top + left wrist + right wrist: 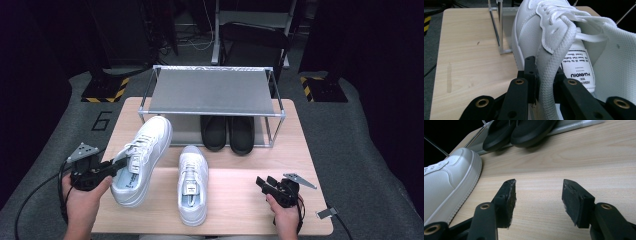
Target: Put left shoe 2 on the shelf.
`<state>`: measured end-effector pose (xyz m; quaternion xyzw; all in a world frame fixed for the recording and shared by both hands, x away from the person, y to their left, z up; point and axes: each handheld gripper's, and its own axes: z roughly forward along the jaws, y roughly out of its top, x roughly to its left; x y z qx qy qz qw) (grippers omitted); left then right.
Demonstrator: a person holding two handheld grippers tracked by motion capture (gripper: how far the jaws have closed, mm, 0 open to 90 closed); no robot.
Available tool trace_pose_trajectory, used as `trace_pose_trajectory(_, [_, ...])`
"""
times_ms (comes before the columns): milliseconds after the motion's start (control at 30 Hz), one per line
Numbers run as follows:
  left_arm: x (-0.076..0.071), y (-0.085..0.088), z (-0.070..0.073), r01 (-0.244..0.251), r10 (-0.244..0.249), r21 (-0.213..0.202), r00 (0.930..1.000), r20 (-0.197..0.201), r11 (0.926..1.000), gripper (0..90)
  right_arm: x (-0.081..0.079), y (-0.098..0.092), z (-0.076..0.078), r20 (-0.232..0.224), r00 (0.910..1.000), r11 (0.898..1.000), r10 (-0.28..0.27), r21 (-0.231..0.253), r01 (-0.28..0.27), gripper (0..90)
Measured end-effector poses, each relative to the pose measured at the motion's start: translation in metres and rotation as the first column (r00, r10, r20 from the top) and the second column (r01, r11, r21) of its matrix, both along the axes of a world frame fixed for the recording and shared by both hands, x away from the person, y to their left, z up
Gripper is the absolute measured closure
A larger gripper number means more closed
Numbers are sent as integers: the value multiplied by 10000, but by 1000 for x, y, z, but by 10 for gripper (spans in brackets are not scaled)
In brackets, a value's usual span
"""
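Note:
A white sneaker (141, 159) hangs tilted above the table's left side, its toe toward the rack. My left gripper (119, 165) is shut on its padded collar (549, 72), close by the tongue label (580, 68). A second white sneaker (193, 184) lies flat on the table (240, 195) at the middle front, and its toe (451, 177) lies to the left in the right gripper view. My right gripper (262, 183) rests low at the front right, open (537, 202), with bare wood between its jaws.
A metal shoe rack (212, 92) with a grey fabric shelf stands at the back of the table. A pair of black shoes (227, 132) sits under it on the right, also in the right gripper view (519, 130). Dark floor and equipment surround the table.

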<state>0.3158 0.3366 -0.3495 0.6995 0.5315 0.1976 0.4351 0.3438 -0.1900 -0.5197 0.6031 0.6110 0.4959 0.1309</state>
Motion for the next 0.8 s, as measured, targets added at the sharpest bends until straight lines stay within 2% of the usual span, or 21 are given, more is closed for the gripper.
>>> trace_pose_trajectory(67, [0,0,3,-50,50,-16,9998,170,10000,808,0,0,0,83,10000,10000,16,-12,-16,446])
trace_pose_trajectory(100, [0,1,5,-3,3,-7,10000,94,10000,808,0,0,0,94,10000,10000,16,-15,-16,446])
trace_pose_trajectory(233, [0,2,10,0,1,-49,9997,260,10000,808,0,0,0,16,10000,10000,-42,56,42,446])
trace_pose_trajectory(267, [0,2,12,57,-56,-59,9999,164,10000,808,0,0,1,-9,10000,10000,-56,71,56,446])
trace_pose_trajectory(367, [3,1,17,107,-105,-63,9996,272,9999,808,0,0,0,101,9999,10000,-8,1,8,446])
trace_pose_trajectory(467, [8,0,22,261,-258,-106,9993,277,9996,808,1,1,-1,106,9999,10000,40,-16,-40,445])
trace_pose_trajectory(500, [9,-1,24,292,-288,-131,9993,240,9995,808,0,1,-1,-49,10000,10000,-24,35,24,445])
trace_pose_trajectory(633, [15,-4,33,426,-423,-69,9983,389,9991,808,1,1,-1,79,10000,10000,20,20,-20,444])
trace_pose_trajectory(800, [27,-9,43,618,-616,-51,9974,387,9981,808,1,0,-2,103,9999,10000,-14,18,14,444])
